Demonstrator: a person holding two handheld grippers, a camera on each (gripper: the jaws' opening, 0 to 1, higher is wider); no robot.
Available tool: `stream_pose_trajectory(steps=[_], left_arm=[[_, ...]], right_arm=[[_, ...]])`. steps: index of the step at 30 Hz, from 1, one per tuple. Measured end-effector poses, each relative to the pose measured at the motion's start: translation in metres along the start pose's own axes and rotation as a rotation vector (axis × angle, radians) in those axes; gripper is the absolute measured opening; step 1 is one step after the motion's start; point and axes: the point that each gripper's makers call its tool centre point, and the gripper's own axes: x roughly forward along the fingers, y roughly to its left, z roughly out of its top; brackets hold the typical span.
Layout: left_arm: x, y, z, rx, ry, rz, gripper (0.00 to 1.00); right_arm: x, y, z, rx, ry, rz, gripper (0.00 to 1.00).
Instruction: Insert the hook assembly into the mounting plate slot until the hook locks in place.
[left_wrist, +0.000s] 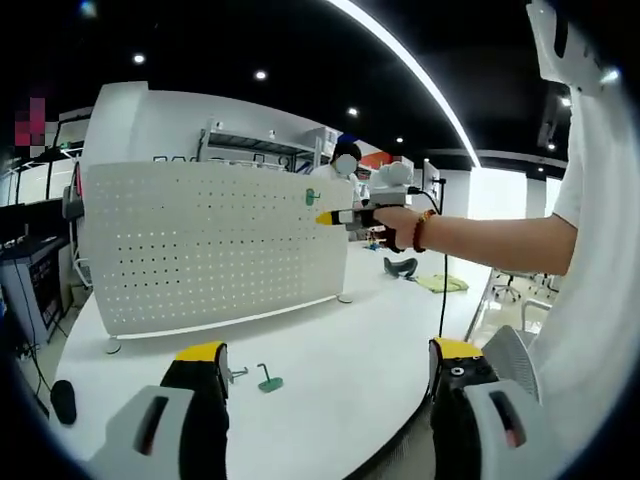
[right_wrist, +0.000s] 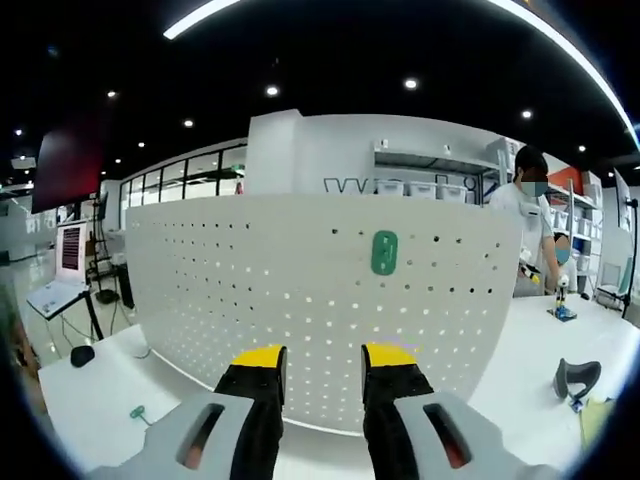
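A white pegboard mounting plate (left_wrist: 210, 245) stands upright on the white table (left_wrist: 340, 350). A green hook piece (left_wrist: 312, 197) sits in the plate's upper right holes; in the right gripper view the same green hook piece (right_wrist: 384, 252) hangs on the plate (right_wrist: 300, 290) just above my jaws. My right gripper (right_wrist: 323, 356) is open and empty, close in front of the plate. In the left gripper view the right gripper (left_wrist: 326, 217), held by a hand, points at the plate just below the hook. My left gripper (left_wrist: 328, 350) hangs wide open over the table. Another green hook (left_wrist: 268, 380) lies beside a small metal part (left_wrist: 237, 374).
The spare green hook (right_wrist: 136, 411) lies on the table left of my right jaws. A black mouse (right_wrist: 82, 355) sits at the table's left end, a dark curved object (right_wrist: 577, 377) at the right. A person (right_wrist: 530, 235) stands behind the plate. A cable (left_wrist: 443, 270) hangs from the right hand.
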Motion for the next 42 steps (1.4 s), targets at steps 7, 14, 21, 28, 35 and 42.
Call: stream_pose_trajectory(steps=[7,14,21,28,35,42], left_arm=[[-0.015,0.018,0.0,0.015,-0.002,-0.024,0.85],[-0.026,0.028,-0.002,0.022,-0.004,-0.048,0.85],[-0.032,0.028,-0.007,0.021,-0.001,-0.105,0.85],[-0.032,0.026,-0.012,0.034,0.027,-0.145,0.84],[-0.02,0.023,-0.016,0.022,0.043,-0.137,0.83],[-0.007,0.015,-0.014,0.002,0.044,-0.118,0.83]], right_arm=[[-0.011,0.027,-0.01,0.002,0.012,0.005,0.36],[-0.025,0.048,-0.017,0.014,0.019,-0.001,0.36],[-0.046,0.062,-0.02,0.01,0.026,-0.016,0.38],[-0.065,0.068,-0.03,0.026,0.043,-0.02,0.38],[-0.072,0.082,-0.05,0.006,0.09,0.052,0.38],[-0.068,0.094,-0.074,-0.003,0.129,0.127,0.38]])
